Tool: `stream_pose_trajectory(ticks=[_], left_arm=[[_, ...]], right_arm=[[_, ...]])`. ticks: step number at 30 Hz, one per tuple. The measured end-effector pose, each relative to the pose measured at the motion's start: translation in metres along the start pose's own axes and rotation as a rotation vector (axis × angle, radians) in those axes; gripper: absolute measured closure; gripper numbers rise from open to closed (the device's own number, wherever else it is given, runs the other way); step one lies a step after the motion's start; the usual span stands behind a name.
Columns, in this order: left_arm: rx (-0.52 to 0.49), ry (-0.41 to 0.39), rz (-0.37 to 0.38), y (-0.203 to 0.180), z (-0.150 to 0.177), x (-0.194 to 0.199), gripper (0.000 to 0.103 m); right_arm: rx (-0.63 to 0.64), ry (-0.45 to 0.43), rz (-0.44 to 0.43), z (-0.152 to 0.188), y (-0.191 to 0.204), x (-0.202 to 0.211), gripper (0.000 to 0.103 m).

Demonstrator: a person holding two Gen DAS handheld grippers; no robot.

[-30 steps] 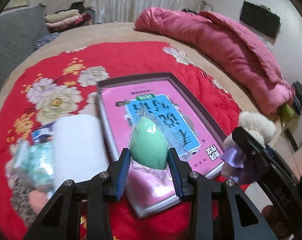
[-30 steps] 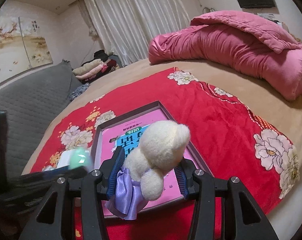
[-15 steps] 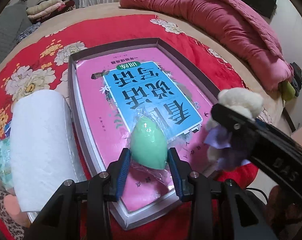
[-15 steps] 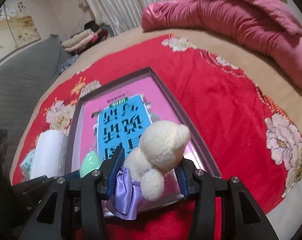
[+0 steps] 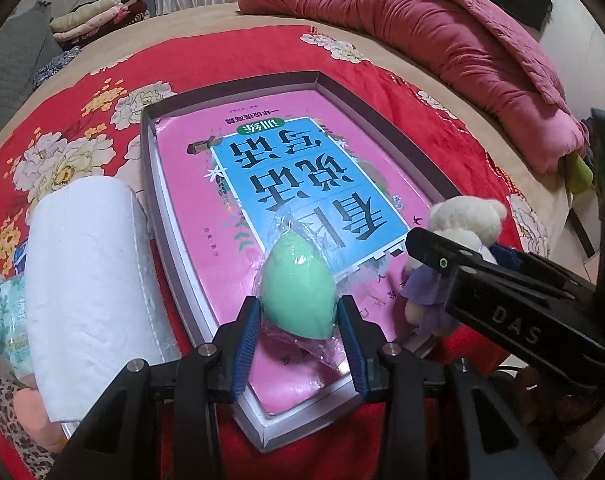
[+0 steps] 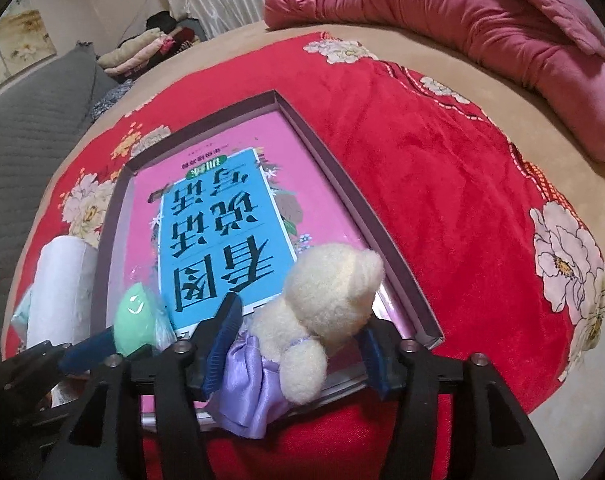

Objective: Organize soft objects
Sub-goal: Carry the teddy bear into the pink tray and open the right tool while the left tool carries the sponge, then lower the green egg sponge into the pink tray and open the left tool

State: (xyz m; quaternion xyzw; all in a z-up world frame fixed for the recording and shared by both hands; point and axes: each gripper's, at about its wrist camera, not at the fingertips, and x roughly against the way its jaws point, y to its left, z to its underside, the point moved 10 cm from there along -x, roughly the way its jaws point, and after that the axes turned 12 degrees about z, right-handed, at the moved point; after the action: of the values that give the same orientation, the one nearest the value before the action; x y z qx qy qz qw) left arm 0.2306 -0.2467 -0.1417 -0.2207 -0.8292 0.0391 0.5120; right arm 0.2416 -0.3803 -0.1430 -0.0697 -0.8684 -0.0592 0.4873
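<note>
1. The left gripper (image 5: 298, 320), at the bottom centre of the left wrist view, is clenched on a green egg-shaped sponge (image 5: 298, 286) in a clear wrapper; both blue pads press its sides.
2. The sponge sits over the lower end of a pink book (image 5: 286, 184) that lies in a shallow grey box (image 5: 150, 160).
3. The right gripper (image 6: 298, 336), at the bottom centre of the right wrist view, has just been opening. A cream plush bear (image 6: 326, 284) in a purple dress lies between its jaws. The left pad stands clear of the bear; the right pad is hidden behind it, so the grip reads as released.
4. The bear rests on the lower right corner of the book, inside the box.
5. A white paper roll (image 5: 82, 272) lies just left of the box on the red floral blanket (image 5: 230, 52).
6. A pink quilt (image 5: 422, 32) is bunched at the upper right of the frame.
</note>
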Motion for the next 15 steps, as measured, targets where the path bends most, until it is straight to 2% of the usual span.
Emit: stream_pose_trajectory(ticks=[2,5,11,15], left_arm=[[-0.001,0.006,-0.004,0.000,0.000,0.000,0.062],[-0.003,0.017,-0.005,0.000,0.001,0.000,0.062],[-0.008,0.030,-0.012,0.000,0.003,0.002,0.061],[-0.008,0.038,-0.014,-0.001,0.005,0.003,0.057]], right_arm=[[-0.010,-0.032,-0.016,-0.004,-0.001,0.007,0.028],[-0.032,-0.077,-0.039,-0.009,-0.004,0.020,0.027],[-0.113,-0.225,0.005,-0.020,-0.024,0.054,0.026],[-0.150,-0.280,0.014,-0.024,-0.035,0.068,0.025]])
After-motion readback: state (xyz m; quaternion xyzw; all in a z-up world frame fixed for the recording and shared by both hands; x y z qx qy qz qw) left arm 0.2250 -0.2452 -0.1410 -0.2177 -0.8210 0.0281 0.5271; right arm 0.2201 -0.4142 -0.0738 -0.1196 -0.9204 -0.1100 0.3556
